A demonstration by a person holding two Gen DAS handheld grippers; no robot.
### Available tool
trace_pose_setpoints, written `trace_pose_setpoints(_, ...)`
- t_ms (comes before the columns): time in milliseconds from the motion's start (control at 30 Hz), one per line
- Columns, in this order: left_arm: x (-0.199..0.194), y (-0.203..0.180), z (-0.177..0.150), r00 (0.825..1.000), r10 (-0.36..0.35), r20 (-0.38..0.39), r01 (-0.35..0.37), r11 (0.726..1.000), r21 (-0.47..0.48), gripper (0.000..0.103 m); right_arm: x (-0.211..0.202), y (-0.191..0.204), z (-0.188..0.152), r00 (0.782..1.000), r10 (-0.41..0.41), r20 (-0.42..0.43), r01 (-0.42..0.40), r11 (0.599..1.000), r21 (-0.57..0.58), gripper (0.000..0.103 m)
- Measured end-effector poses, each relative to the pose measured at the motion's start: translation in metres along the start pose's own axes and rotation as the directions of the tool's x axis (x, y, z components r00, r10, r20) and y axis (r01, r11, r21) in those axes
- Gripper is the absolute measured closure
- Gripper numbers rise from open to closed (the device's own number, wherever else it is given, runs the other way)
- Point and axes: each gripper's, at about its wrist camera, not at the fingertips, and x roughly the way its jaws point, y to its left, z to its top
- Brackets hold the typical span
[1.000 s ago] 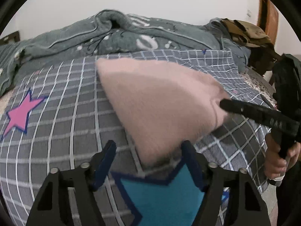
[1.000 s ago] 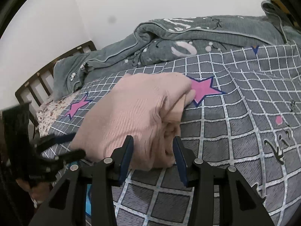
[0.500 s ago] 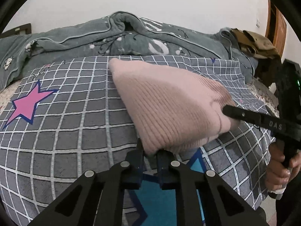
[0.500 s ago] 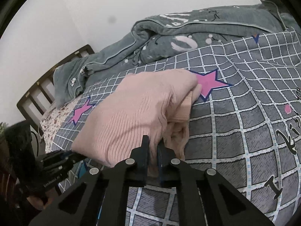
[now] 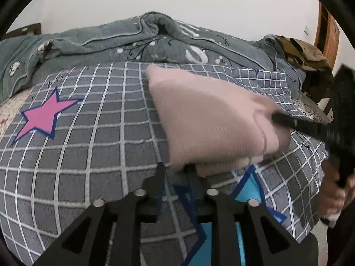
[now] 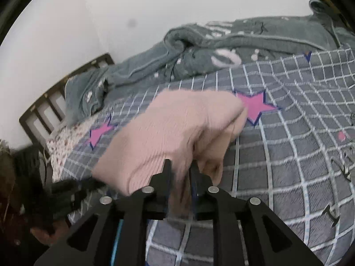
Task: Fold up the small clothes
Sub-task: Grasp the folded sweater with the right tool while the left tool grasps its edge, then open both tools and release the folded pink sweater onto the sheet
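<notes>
A folded pink knit garment (image 5: 210, 119) (image 6: 173, 128) lies on the grey checked bedspread (image 5: 88, 133). My left gripper (image 5: 175, 169) is at the garment's near corner with its jaws opening. The corner sits just at the fingertips, and bedspread shows in the gap behind it. My right gripper (image 6: 180, 169) is at the other end, its jaws opening too, with pink cloth still filling the gap between the fingers. From the left wrist view, the right gripper's finger (image 5: 295, 126) reaches into the garment's right edge. The left gripper (image 6: 73, 190) shows blurred at the lower left of the right wrist view.
A rumpled grey-green blanket (image 5: 155, 37) (image 6: 221, 44) runs along the wall side of the bed. A dark slatted headboard (image 6: 51, 102) stands at one end. Tan clothing (image 5: 304, 53) is piled at the other end, before a wooden door (image 5: 328, 33). A hand (image 5: 332, 195) holds the right gripper.
A second ago both pairs of jaws stood wide at the garment's edge. They then pinched it tight, and now they have parted partway. The garment looks blurred and shifted slightly.
</notes>
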Motion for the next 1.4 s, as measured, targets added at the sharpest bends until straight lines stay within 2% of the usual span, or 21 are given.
trace_pose_setpoints(33, -0.002, 0.006, -0.002, 1.0, 0.007, -0.006, -0.007, 1.0, -0.02, 0.073, 0.002, 0.0, 0.005, 1.0, -0.004, 0.009, 0.004, 1.0, 0.005, 0.078)
trace_pose_setpoints(100, -0.005, 0.015, -0.005, 1.0, 0.012, -0.006, -0.013, 0.999, -0.053, 0.063, 0.011, -0.001, 0.014, 1.0, -0.026, 0.015, 0.025, 0.999, 0.023, 0.077)
trace_pose_setpoints(167, -0.012, 0.027, -0.008, 1.0, 0.016, 0.009, -0.016, 0.996, -0.089, 0.06, 0.025, -0.006, 0.02, 0.998, -0.062, 0.0, 0.062, 0.997, 0.054, 0.078)
trace_pose_setpoints(233, -0.017, 0.035, -0.006, 0.999, 0.024, 0.026, -0.021, 0.993, -0.116, 0.059, 0.036, -0.009, 0.022, 0.997, -0.076, -0.027, 0.078, 0.995, 0.064, 0.095)
trace_pose_setpoints(267, -0.018, 0.038, -0.003, 0.999, 0.029, 0.036, -0.024, 0.992, -0.127, 0.059, 0.036, -0.007, 0.023, 0.997, -0.08, -0.02, 0.081, 0.996, 0.034, 0.096)
trace_pose_setpoints(300, -0.02, 0.04, 0.0, 0.998, 0.032, 0.047, -0.025, 0.991, -0.13, 0.058, 0.031, -0.002, 0.023, 0.997, -0.083, 0.008, 0.083, 0.996, -0.016, 0.097)
trace_pose_setpoints(333, -0.021, 0.041, 0.004, 0.998, 0.034, 0.058, -0.027, 0.992, -0.127, 0.058, 0.015, 0.002, 0.024, 0.994, -0.076, 0.078, 0.082, 0.994, -0.072, 0.098)
trace_pose_setpoints(400, -0.021, 0.039, 0.012, 0.996, 0.038, 0.079, -0.029, 0.994, -0.11, 0.056, -0.006, -0.01, 0.026, 0.99, 0.017, 0.14, -0.014, 1.0, -0.023, 0.098)
trace_pose_setpoints(433, -0.021, 0.036, 0.017, 0.995, 0.038, 0.09, -0.029, 0.995, -0.1, 0.055, -0.01, -0.021, 0.026, 0.989, 0.025, 0.146, -0.029, 0.999, 0.026, 0.098)
trace_pose_setpoints(467, -0.019, 0.034, 0.022, 0.995, 0.035, 0.097, -0.026, 0.995, -0.094, 0.054, -0.004, -0.029, 0.023, 0.992, -0.029, 0.124, 0.022, 0.998, 0.056, 0.098)
trace_pose_setpoints(500, -0.017, 0.032, 0.029, 0.994, 0.027, 0.104, -0.018, 0.996, -0.088, 0.053, 0.012, -0.037, 0.018, 0.994, -0.09, 0.058, 0.087, 0.995, 0.055, 0.098)
trace_pose_setpoints(567, -0.014, 0.026, 0.042, 0.993, 0.012, 0.12, -0.003, 0.997, -0.076, 0.051, 0.035, -0.042, 0.006, 0.992, -0.12, -0.045, 0.122, 0.992, 0.043, 0.098)
trace_pose_setpoints(667, -0.006, 0.017, 0.063, 0.99, 0.016, 0.138, -0.009, 0.999, -0.052, 0.048, 0.027, -0.029, 0.009, 0.989, -0.145, -0.021, 0.144, 0.989, -0.046, 0.094)
trace_pose_setpoints(733, 0.001, 0.014, 0.077, 0.99, -0.003, 0.138, 0.011, 0.999, -0.051, 0.047, 0.019, -0.025, 0.02, 0.993, -0.122, 0.005, 0.122, 0.991, -0.054, 0.082)
trace_pose_setpoints(800, 0.011, 0.011, 0.09, 0.991, -0.023, 0.129, 0.029, 0.998, -0.052, 0.046, 0.017, -0.023, 0.032, 0.991, -0.131, 0.039, 0.133, 0.989, -0.063, 0.072)
trace_pose_setpoints(1000, 0.041, -0.001, 0.105, 0.996, 0.02, 0.082, -0.019, 1.0, -0.003, 0.046, 0.043, -0.027, 0.051, 0.984, -0.176, 0.035, 0.179, 0.98, -0.091, 0.071)
trace_pose_setpoints(1167, 0.055, -0.003, 0.092, 0.998, 0.032, 0.047, -0.033, 0.999, 0.028, 0.045, 0.056, -0.039, 0.035, 0.971, -0.24, -0.018, 0.237, 0.966, -0.106, 0.072)
trace_pose_setpoints(1300, 0.056, 0.002, 0.093, 0.999, 0.011, 0.051, -0.012, 1.0, 0.023, 0.045, 0.055, -0.046, 0.04, 0.974, -0.223, -0.038, 0.219, 0.971, -0.092, 0.072)
trace_pose_setpoints(1400, 0.061, 0.009, 0.105, 0.999, 0.003, 0.051, -0.004, 1.0, 0.012, 0.045, 0.051, -0.043, 0.051, 0.978, -0.209, -0.006, 0.207, 0.972, -0.108, 0.07)
